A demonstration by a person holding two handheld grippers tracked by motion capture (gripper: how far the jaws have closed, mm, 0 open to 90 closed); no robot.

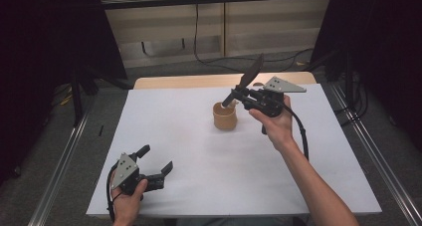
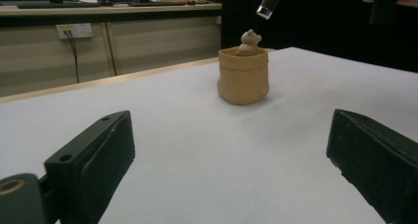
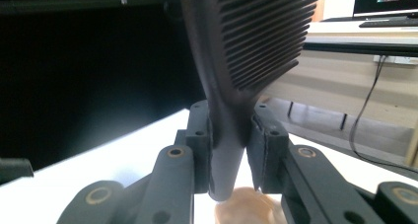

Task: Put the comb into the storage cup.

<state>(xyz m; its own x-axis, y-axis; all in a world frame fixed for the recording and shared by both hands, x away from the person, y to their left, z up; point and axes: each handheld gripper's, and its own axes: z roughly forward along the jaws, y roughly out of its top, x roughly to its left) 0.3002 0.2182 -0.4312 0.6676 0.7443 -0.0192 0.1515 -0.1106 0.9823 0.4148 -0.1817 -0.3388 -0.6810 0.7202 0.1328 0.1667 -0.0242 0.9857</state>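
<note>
Because our right gripper (image 1: 238,93) pinches the black slotted spatula (image 1: 250,73) only at its narrow neck, we judge 2 risks: the spatula pivoting between the jaws, or its handle end striking the tan pot (image 1: 225,116) and tipping it. Item: spatula, clenched between the right fingers (image 3: 199,135), blade above them, handle end hanging just over the pot. Item: small figure (image 2: 250,42) inside the pot. Item: left gripper (image 1: 158,160), released, jaws apart, well short of the pot.

White counter (image 1: 199,151) with wood strip at far edge. Tan pouch-like cup (image 1: 225,116) stands upright on it, right of centre toward the far side, small figure (image 2: 249,42) inside.
</note>
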